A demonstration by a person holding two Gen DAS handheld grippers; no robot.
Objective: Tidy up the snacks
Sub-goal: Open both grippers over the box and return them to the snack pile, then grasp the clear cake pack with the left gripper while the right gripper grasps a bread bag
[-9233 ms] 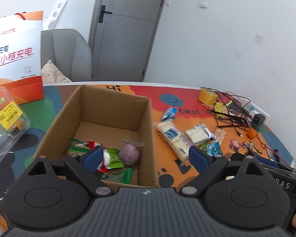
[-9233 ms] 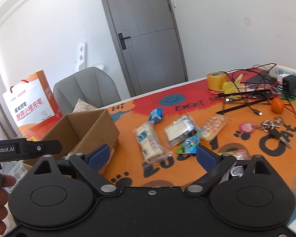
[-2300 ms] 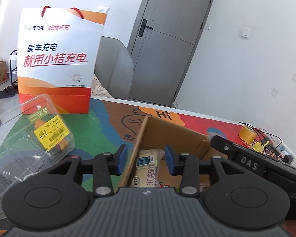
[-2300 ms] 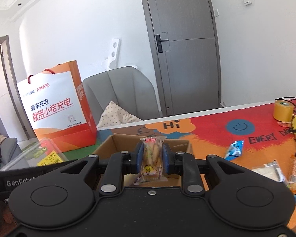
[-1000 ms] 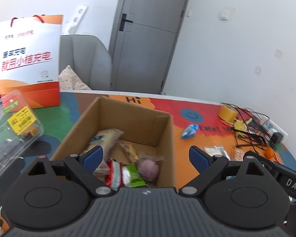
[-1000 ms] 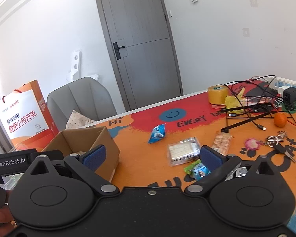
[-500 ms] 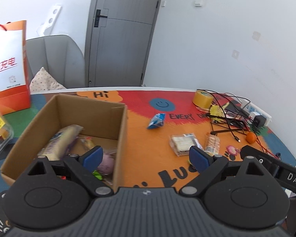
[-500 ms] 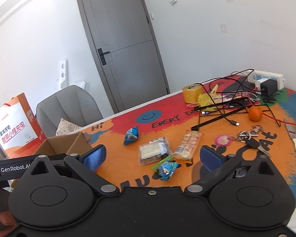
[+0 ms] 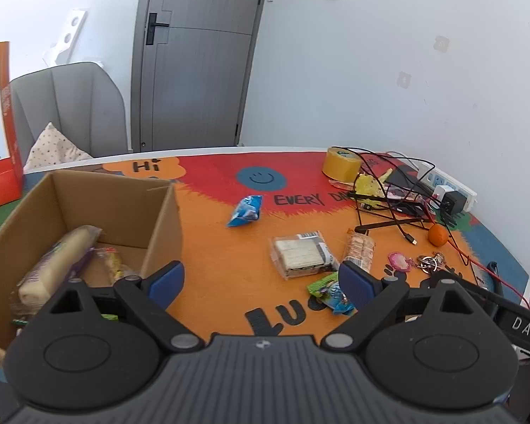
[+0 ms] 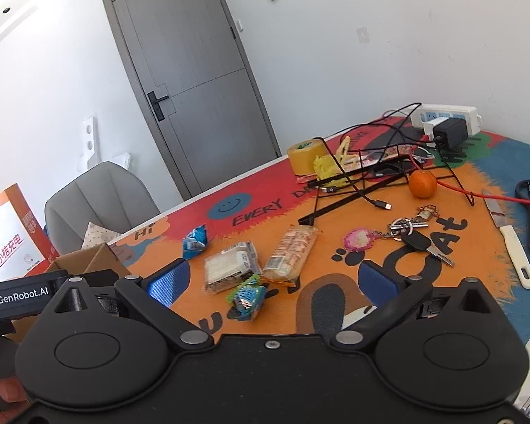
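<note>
Both grippers, left gripper (image 9: 261, 282) and right gripper (image 10: 270, 281), were spread wide, gripping nothing. 4 snacks lay loose on the mat: blue packet (image 9: 245, 211), cracker pack (image 9: 300, 253), biscuit sleeve (image 10: 291, 251), green candy (image 10: 246, 296). The cardboard box (image 9: 159, 219) sat left, already holding several.

Right gripper (image 10: 272, 282) wide apart (empty) above green-blue snack packet (image 10: 246, 296).

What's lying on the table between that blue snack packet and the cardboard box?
Nothing: in the left wrist view, only bare printed tabletop separates the blue packet from the cardboard box.
</note>
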